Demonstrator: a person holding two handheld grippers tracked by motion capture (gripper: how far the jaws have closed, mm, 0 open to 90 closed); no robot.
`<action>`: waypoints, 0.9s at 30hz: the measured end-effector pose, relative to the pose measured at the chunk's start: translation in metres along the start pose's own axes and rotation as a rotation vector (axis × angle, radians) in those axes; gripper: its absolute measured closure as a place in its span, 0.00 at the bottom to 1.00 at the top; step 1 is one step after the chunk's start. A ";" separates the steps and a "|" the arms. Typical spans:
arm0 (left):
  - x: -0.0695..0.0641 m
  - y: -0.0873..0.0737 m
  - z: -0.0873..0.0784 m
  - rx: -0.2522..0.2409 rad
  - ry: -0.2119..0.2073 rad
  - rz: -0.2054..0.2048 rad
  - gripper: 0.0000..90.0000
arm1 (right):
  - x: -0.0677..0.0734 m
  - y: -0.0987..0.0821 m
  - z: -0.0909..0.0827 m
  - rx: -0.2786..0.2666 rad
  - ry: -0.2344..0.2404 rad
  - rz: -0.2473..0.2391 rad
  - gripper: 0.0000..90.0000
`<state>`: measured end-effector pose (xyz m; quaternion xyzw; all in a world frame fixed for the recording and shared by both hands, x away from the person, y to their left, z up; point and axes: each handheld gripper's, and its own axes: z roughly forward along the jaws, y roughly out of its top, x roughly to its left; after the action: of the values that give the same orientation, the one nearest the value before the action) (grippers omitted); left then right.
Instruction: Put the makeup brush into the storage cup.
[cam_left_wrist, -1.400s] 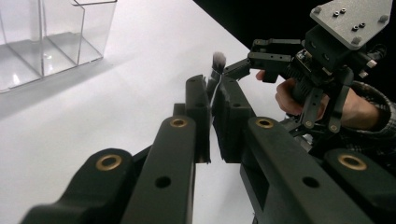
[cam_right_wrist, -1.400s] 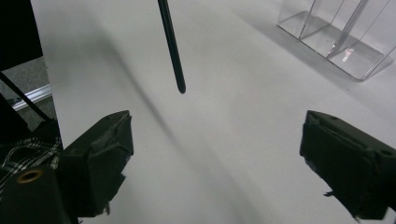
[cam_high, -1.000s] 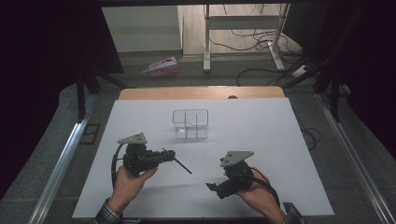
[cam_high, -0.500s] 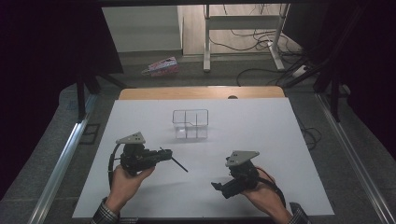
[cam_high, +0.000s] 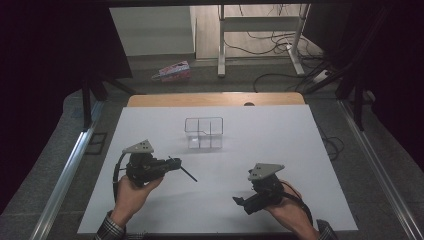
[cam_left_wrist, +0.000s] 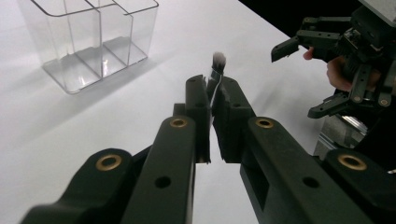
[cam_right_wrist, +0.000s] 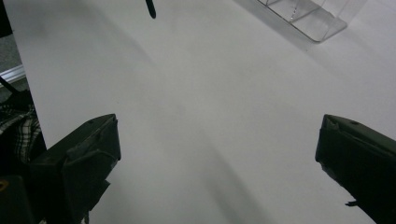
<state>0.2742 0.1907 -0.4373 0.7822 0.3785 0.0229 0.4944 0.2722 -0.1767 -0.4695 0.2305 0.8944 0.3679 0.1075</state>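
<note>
Item: slim dark brush (cam_left_wrist: 218, 63), clamped at its handle in your left gripper (cam_high: 172, 164) near the table's (cam_high: 300, 150) left edge, bristle tip free for slotting into the clear organiser (cam_high: 203, 132); right gripper (cam_high: 240, 201) wide, empty.

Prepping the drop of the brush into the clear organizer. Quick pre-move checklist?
1. Left gripper shut on the brush: ok.
2. Bristle end sticks out past the fingertips, free: ok.
3. Clear organizer upright, compartments look empty: ok.
4. White table bare between brush and organizer: ok.
5. Right gripper open, holding nothing, off to the side: ok.
6. How much handle is clamped: cannot tell.
</note>
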 end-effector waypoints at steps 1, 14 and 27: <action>0.000 0.000 0.000 0.002 0.004 0.001 0.95 | 0.000 -0.001 -0.001 0.002 -0.003 -0.003 0.00; 0.002 0.006 -0.005 0.011 0.066 0.026 0.95 | -0.007 -0.013 -0.010 0.010 -0.041 0.019 0.00; 0.009 0.013 -0.011 0.009 0.105 0.039 0.95 | -0.012 -0.025 -0.020 0.032 -0.075 0.041 0.00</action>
<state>0.2837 0.2009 -0.4243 0.7892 0.3889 0.0718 0.4698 0.2673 -0.2107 -0.4729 0.2640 0.8906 0.3468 0.1297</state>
